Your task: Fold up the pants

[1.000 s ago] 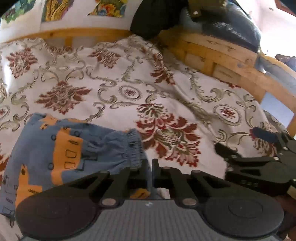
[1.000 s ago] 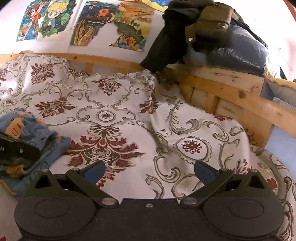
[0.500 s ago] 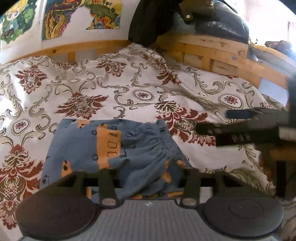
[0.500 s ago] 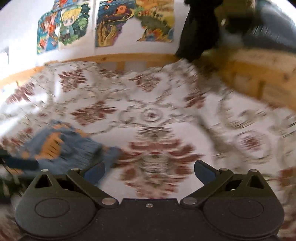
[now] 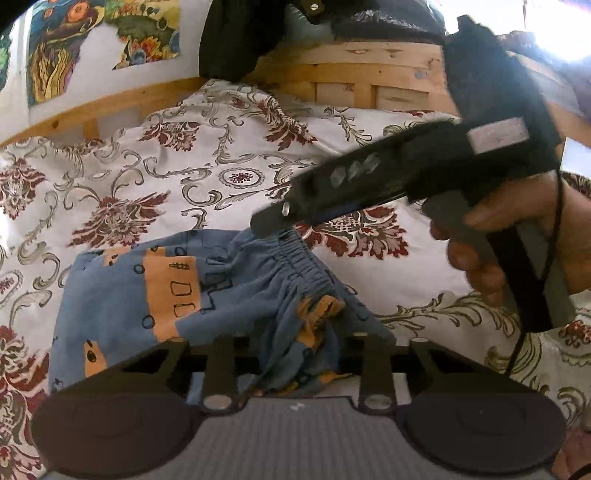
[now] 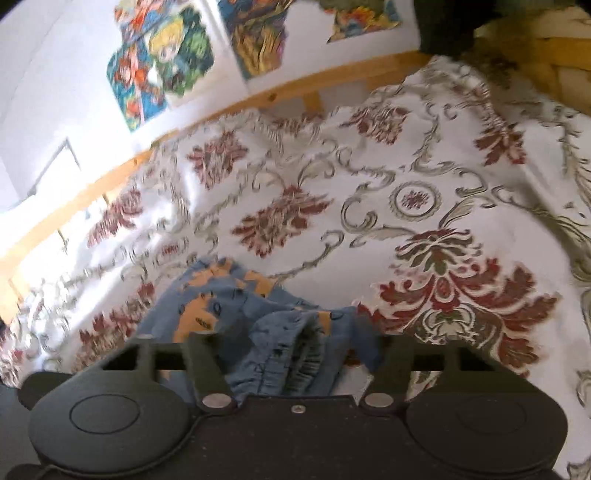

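No legible writing on pants [image 5: 155,291].

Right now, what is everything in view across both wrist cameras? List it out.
pants: one, blue with orange print, crumpled on the bedspread, elastic waistband towards the right gripper
bedspread: one, white with dark red floral pattern, covering the bed
bed frame: one, light wood, along the far edge
posters: several, multicoloured, on the white wall
dark bags or clothing: piled on the frame, count unclear
left gripper: black, open, pants fabric between its fingers
right gripper: black, open, at the waistband
hand: one, holding the right gripper's handle
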{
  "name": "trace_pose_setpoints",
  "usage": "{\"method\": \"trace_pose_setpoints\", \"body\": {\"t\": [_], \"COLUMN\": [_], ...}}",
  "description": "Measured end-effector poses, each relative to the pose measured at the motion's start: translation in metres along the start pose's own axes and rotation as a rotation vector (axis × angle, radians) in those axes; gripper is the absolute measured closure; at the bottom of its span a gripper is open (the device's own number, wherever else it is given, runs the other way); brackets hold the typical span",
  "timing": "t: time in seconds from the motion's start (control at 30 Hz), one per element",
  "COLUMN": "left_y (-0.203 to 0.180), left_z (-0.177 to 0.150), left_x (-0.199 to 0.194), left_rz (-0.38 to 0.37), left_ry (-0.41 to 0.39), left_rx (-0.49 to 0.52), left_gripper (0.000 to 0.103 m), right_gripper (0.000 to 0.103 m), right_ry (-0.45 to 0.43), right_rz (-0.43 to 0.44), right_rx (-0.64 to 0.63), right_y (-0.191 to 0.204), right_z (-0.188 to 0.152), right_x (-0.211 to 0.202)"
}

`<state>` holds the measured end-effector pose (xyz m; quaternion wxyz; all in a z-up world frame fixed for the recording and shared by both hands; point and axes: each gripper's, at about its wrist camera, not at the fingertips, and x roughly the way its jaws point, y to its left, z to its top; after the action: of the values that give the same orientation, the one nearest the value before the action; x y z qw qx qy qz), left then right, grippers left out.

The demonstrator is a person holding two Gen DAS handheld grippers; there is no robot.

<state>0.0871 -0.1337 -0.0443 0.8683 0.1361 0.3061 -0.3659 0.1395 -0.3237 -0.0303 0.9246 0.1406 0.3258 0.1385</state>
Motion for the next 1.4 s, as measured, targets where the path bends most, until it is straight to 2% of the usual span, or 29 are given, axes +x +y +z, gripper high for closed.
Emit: {"method": "trace_pose_setpoints", "body": {"t": [0.03, 0.07, 0.13, 0.3, 0.43, 0.5, 0.53, 0.57, 0.6, 0.63, 0.67, 0.73, 0.83, 0.87, 0.93, 1.0, 1.03, 1.07, 1.1, 1.23, 1.3, 1.4], "left_y": [0.001, 0.003, 0.004, 0.012, 0.003, -0.002, 0.000, 0.004, 0.011, 0.019, 0.028, 0.046, 0.072, 0.080, 0.099, 0.116, 0.122, 0.127, 0.127, 0.116, 0.113, 0.116], "left_z": [0.000, 0.001, 0.002, 0.011, 0.010, 0.004, 0.001, -0.001, -0.001, 0.000, 0.001, 0.005, 0.009, 0.007, -0.004, -0.021, -0.029, -0.038, -0.043, -0.032, -0.025, -0.004], "left_x": [0.000, -0.001, -0.004, -0.016, -0.017, -0.010, -0.009, -0.011, -0.017, -0.025, -0.035, -0.054, -0.073, -0.075, -0.071, -0.059, -0.051, -0.042, -0.041, -0.049, -0.057, -0.059], "left_rz": [-0.008, -0.019, -0.023, -0.076, -0.103, -0.116, -0.119, -0.126, -0.144, -0.160, -0.147, -0.071, 0.136, 0.194, 0.263, 0.287, 0.298, 0.312, 0.306, 0.340, 0.357, 0.325], "left_ry": [0.000, -0.002, -0.012, -0.028, -0.031, 0.000, 0.007, 0.013, 0.015, 0.011, -0.004, -0.040, -0.060, -0.065, -0.032, 0.040, 0.100, 0.179, 0.195, 0.203, 0.147, 0.041], "left_rx": [-0.011, -0.023, -0.038, -0.140, -0.112, -0.090, -0.101, -0.124, -0.157, -0.188, -0.215, -0.237, -0.249, -0.253, -0.299, -0.413, -0.466, -0.513, -0.518, -0.422, -0.411, -0.426], "left_gripper": [0.081, 0.088, 0.091, 0.095, 0.095, 0.093, 0.087, 0.079, 0.072, 0.048, 0.030, 0.025, 0.006, 0.004, 0.004, 0.004, 0.006, 0.006, 0.006, 0.005, 0.005, 0.003], "right_gripper": [0.067, 0.073, 0.082, 0.084, 0.084, 0.075, 0.061, 0.051, 0.048, 0.037, 0.025, 0.017, 0.004, 0.002, 0.002, 0.002, 0.002, 0.002, 0.001, 0.001, 0.001, 0.001], "right_ry": [0.011, 0.012, -0.010, -0.073, -0.065, -0.003, 0.015, 0.008, -0.012, -0.029, -0.051, -0.096, -0.154, -0.165, -0.151, -0.089, -0.051, -0.025, -0.017, -0.071, -0.135, -0.196], "right_rz": [-0.002, -0.002, 0.005, 0.002, -0.061, -0.113, -0.146, -0.170, -0.179, -0.177, -0.189, -0.234, -0.278, -0.294, -0.337, -0.408, -0.442, -0.458, -0.449, -0.431, -0.442, -0.465], "right_rx": [0.001, 0.014, 0.055, 0.119, 0.101, 0.058, 0.031, 0.020, 0.013, 0.006, -0.013, -0.071, -0.144, -0.171, -0.228, -0.297, -0.322, -0.334, -0.326, -0.285, -0.332, -0.392], "right_y": [0.001, 0.000, -0.001, -0.001, -0.002, -0.005, -0.006, -0.005, -0.004, -0.003, 0.001, 0.014, 0.039, 0.048, 0.064, 0.073, 0.073, 0.071, 0.067, 0.063, 0.067, 0.071], "right_z": [0.000, -0.002, -0.005, -0.006, -0.010, -0.018, -0.024, -0.028, -0.029, -0.031, -0.029, -0.027, -0.029, -0.033, -0.043, -0.058, -0.066, -0.075, -0.079, -0.084, -0.077, -0.058], "right_x": [0.003, 0.004, 0.001, -0.026, -0.034, -0.022, -0.018, -0.019, -0.025, -0.029, -0.035, -0.043, -0.047, -0.047, -0.039, -0.028, -0.024, -0.024, -0.028, -0.053, -0.062, -0.056]}}
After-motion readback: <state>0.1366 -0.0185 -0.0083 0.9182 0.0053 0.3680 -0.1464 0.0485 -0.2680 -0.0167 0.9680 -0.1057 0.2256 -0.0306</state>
